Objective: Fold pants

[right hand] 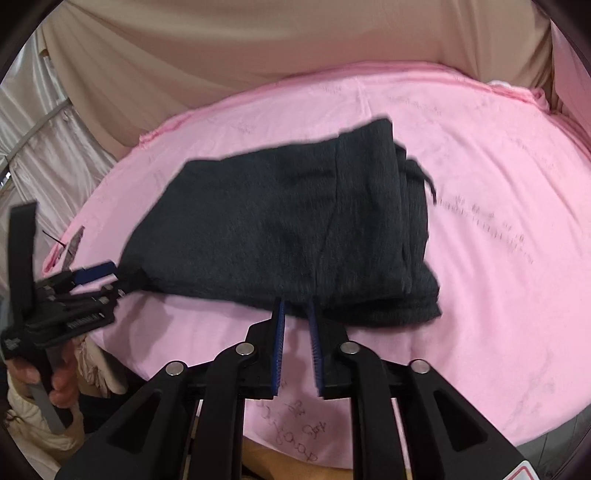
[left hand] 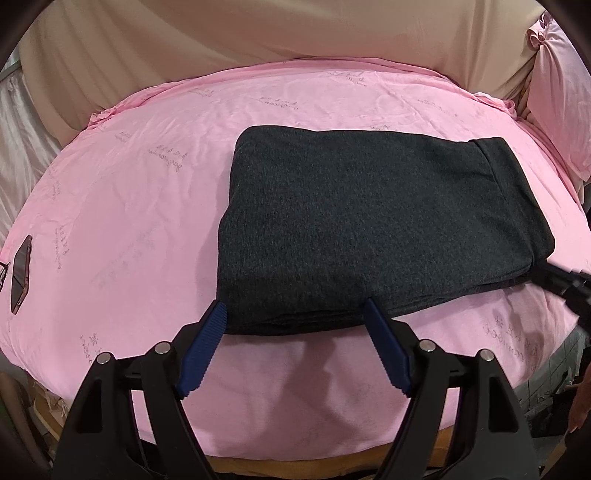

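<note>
Left gripper (left hand: 295,314): fingers spread wide at the near edge of the pants, clamping nothing.
Right gripper (right hand: 297,308): fingers narrowly apart, tips at the pants' near edge; grip cannot be told.
Pants (left hand: 373,225): dark grey, folded into a compact stack, lying flat.
Pink sheet (left hand: 147,206): wrinkled, faintly lettered.
Phone (left hand: 21,273): far left.
Beige drape (left hand: 258,33): behind.
Pink pillow (left hand: 557,92): right.

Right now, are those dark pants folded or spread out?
Folded: the pants lie as a compact stacked rectangle on the pink sheet, layered edges showing.
</note>
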